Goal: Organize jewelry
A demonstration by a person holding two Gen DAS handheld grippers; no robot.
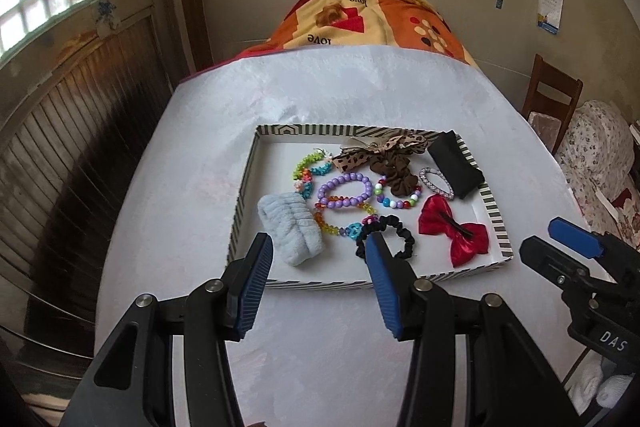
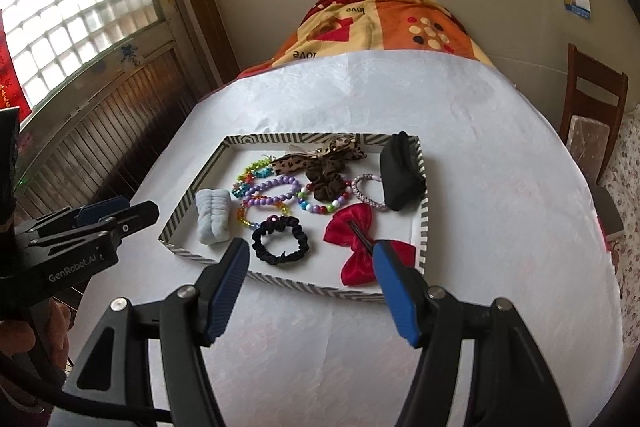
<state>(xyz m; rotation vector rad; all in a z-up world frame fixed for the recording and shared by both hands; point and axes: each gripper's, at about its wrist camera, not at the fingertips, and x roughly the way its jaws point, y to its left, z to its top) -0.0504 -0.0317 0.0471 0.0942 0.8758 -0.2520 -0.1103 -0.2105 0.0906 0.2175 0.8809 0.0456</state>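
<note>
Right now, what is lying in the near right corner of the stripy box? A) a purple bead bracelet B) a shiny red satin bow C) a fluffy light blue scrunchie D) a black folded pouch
B: the shiny red satin bow clip lies in the near right corner of the striped cardboard box lid, while the fluffy light blue scrunchie sits near the left side.

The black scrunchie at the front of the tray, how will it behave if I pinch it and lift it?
The black scrunchie looks like ruffled fabric, so it is probably soft and floppy and would sag from one pinched side. It seems light. It lies flat and apart from the red bow, so it likely won't roll or drag it.
</note>
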